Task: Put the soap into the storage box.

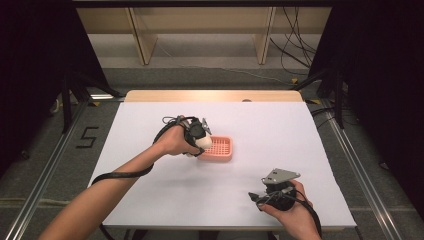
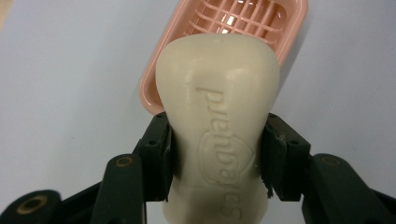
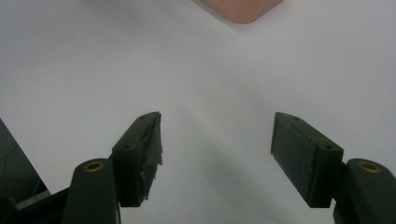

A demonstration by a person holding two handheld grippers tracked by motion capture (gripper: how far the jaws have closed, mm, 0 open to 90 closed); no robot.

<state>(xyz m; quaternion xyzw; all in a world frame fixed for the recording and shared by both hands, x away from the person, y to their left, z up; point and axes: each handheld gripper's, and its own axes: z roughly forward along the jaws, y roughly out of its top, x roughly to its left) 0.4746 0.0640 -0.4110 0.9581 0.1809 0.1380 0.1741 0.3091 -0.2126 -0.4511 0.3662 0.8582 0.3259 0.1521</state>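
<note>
While pinched by the left tongs [image 2: 215,154], one cream soap bar [image 2: 217,112] hangs over the near rim of a pink soap dish [image 1: 220,148] on the white tabletop [image 1: 280,145]: lifted, not yet laid in. Right tongs [image 3: 217,154]: spread, idle.

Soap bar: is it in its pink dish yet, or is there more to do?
Not yet. Done: the left tongs have clamped the cream soap bar. In hand: it hangs at the edge of the pink slatted soap dish. Left: setting it in and letting go. The right tongs wait open over the white table.
</note>
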